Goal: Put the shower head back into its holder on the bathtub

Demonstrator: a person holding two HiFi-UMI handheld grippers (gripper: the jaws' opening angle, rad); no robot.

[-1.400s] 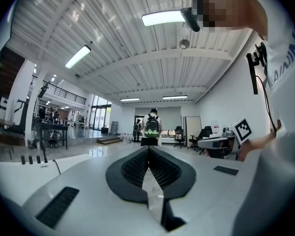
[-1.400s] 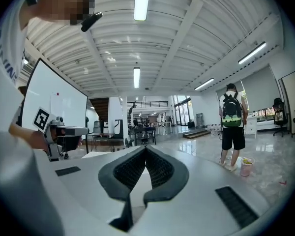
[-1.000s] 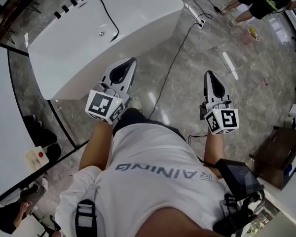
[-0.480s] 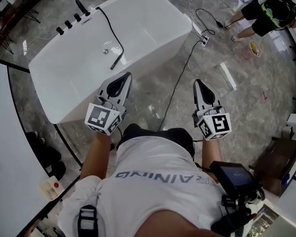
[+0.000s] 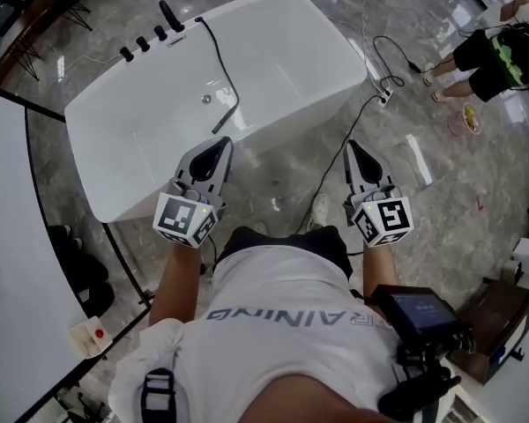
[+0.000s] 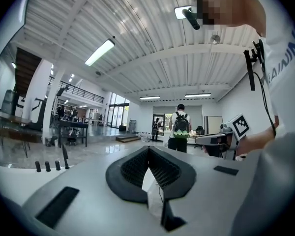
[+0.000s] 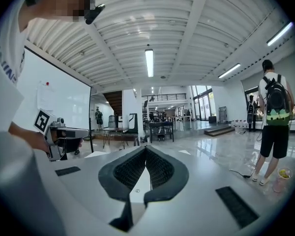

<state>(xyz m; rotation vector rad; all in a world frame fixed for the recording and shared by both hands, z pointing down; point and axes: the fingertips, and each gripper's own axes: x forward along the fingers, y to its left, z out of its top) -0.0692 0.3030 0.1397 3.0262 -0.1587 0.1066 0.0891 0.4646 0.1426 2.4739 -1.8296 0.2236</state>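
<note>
White and glossy, the bathtub stands at 12 o'clock from the person. The black shower head lies on its floor, and its hose runs to the far rim at 11 o'clock. The left gripper and the right gripper are both clenched and empty, just short of the tub. For a good pick, open the jaws before reaching in and grasp the handle across its middle. The holder is probably among the black fittings, but they are too small to tell.
</note>
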